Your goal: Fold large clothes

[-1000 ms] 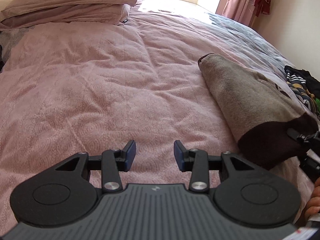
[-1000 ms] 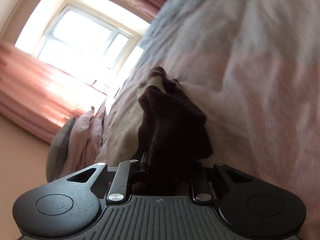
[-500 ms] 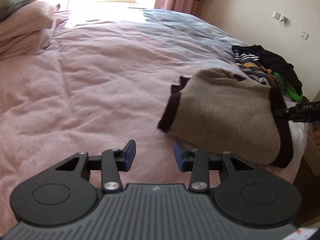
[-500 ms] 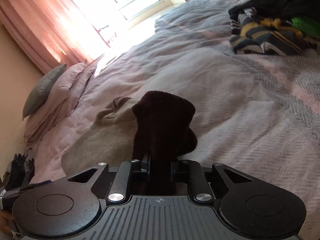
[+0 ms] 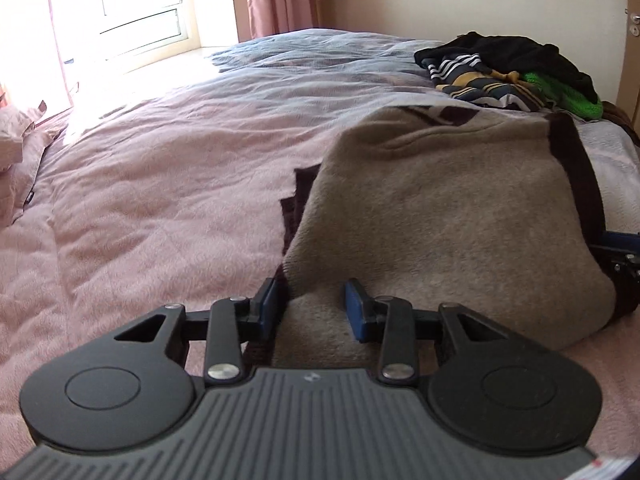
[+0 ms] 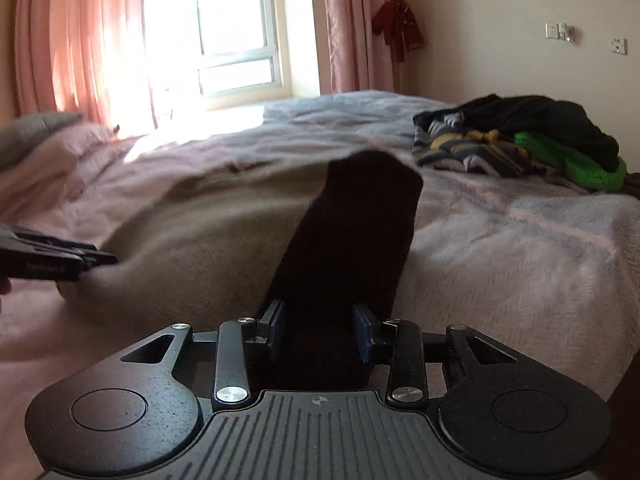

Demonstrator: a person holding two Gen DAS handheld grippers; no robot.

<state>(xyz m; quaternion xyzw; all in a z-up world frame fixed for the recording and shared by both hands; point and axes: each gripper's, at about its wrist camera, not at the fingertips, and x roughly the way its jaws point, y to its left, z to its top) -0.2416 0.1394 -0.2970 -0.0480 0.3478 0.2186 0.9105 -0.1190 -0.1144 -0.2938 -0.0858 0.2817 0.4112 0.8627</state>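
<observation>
A beige sweater (image 5: 448,208) with a dark brown hem band (image 5: 576,184) lies folded on the pink bedspread (image 5: 160,184). My left gripper (image 5: 312,306) is open, and the sweater's near left corner sits between its blue pads. My right gripper (image 6: 319,330) is open wide, with the dark band (image 6: 360,232) standing up between its fingers and filling the gap. In the left wrist view the right gripper (image 5: 622,248) shows at the sweater's right edge. The left gripper (image 6: 102,259) appears at the sweater's left edge in the right wrist view.
A heap of other clothes (image 5: 504,72), black, striped and bright green, lies at the far right of the bed (image 6: 520,140). Pillows (image 6: 36,136) are at the far left. A window and pink curtains stand behind the bed, with a wall on the right.
The sweater was swung round and set down flat. My left gripper moved up to its near corner. The right gripper's fingers have spread apart from their tight hold on the dark band.
</observation>
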